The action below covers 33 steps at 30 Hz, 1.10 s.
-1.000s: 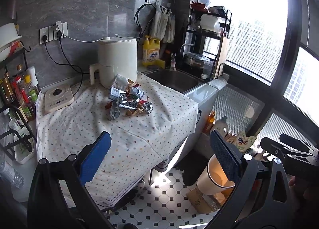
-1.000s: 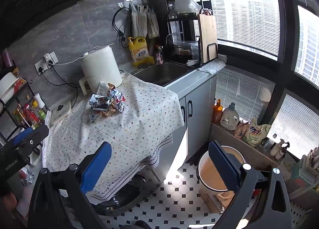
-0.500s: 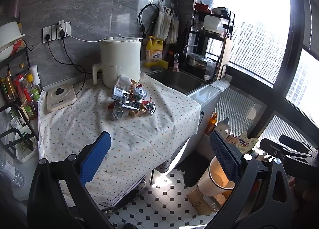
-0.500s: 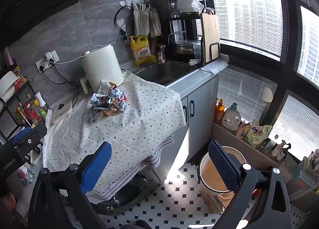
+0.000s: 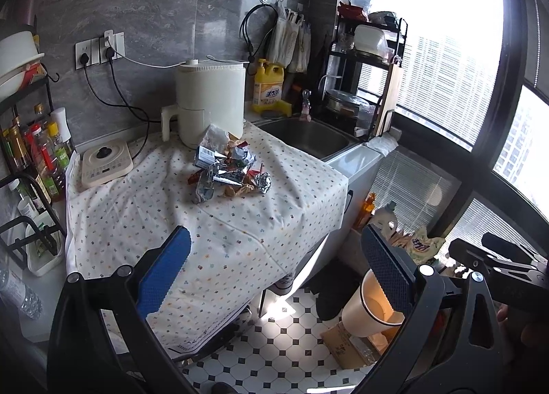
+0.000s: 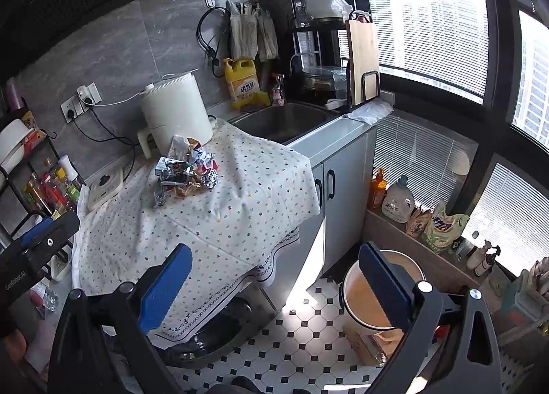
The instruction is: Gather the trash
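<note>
A pile of crumpled foil and snack wrappers [image 5: 228,169] lies on the dotted cloth [image 5: 240,232] in front of a white appliance; it also shows in the right wrist view [image 6: 187,172]. A cream trash bin [image 5: 369,306] stands on the tiled floor at the right, seen too in the right wrist view [image 6: 372,294]. My left gripper [image 5: 274,267] is open and empty, well short of the pile. My right gripper [image 6: 272,284] is open and empty, over the counter's front edge and the floor.
A white appliance [image 5: 209,102] stands behind the pile. A sink [image 5: 305,135] lies to its right with a yellow detergent bottle [image 5: 269,87] and a dish rack [image 5: 370,85]. Sauce bottles [image 5: 37,157] fill a rack at left. Detergent bottles [image 6: 398,201] line the windowsill.
Both grippers have drifted slightly, so the counter and pile shifted a little right in the left wrist view. Both stay open and empty.
</note>
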Motion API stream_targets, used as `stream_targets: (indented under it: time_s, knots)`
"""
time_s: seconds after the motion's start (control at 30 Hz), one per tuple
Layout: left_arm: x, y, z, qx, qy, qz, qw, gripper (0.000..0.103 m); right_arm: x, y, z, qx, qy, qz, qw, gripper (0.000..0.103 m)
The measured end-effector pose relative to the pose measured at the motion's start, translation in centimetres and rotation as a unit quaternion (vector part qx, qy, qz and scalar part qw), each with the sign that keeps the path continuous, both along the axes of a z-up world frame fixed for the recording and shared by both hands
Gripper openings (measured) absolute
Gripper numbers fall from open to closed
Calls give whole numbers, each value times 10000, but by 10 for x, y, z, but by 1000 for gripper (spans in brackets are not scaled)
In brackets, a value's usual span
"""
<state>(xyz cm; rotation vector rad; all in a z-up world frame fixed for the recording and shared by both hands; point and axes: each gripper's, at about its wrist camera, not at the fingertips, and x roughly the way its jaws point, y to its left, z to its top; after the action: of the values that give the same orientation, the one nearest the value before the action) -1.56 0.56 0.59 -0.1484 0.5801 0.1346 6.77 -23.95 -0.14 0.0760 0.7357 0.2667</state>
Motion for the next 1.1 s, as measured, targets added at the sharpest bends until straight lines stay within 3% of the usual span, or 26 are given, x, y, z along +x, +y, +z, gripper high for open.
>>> stream_targets:
  time_s: [0.43, 0.77, 1.1]
  knots:
    - [22, 15, -3, -52, 135, 118, 9998, 98, 35, 17, -7, -38, 184, 114, 9998, 95]
    - [83, 59, -21, -339, 241, 324, 9986, 97, 102, 56, -14, -17, 337, 486, 9982, 95]
    - [161, 118, -54, -747, 491, 435, 9950, 74, 177, 114, -21, -83, 451, 954, 9944, 91]
